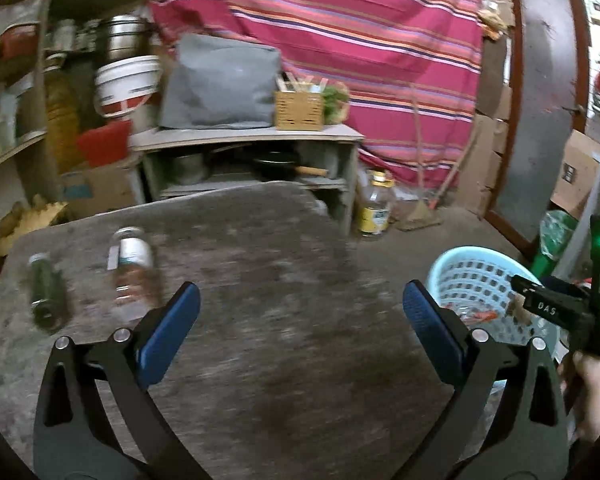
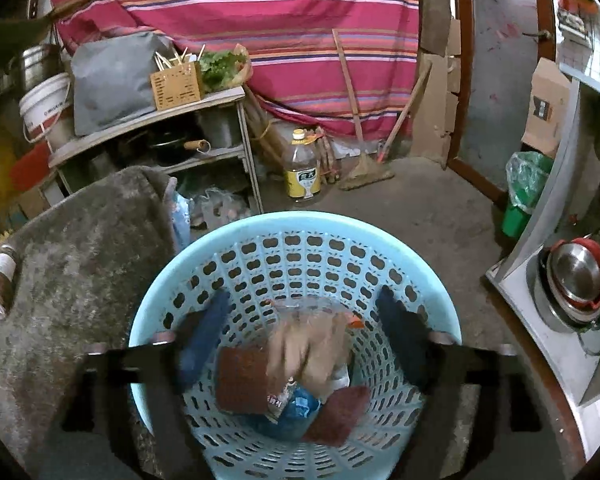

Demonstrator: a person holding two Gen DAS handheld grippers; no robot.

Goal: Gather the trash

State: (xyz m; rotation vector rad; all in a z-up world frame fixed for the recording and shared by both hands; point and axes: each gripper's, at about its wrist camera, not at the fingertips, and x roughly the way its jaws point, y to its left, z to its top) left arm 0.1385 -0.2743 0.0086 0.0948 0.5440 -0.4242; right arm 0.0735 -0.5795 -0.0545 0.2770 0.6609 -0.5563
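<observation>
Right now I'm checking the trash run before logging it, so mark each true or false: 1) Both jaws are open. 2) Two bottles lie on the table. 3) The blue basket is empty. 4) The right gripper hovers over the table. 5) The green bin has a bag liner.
1) The left gripper and right gripper have jaws spread wide: true.
2) A green bottle and a clear bottle lie on the table: true.
3) False: the basket holds wrappers and other trash.
4) False: it is above the basket.
5) The green bin has a bag liner: true.
</observation>
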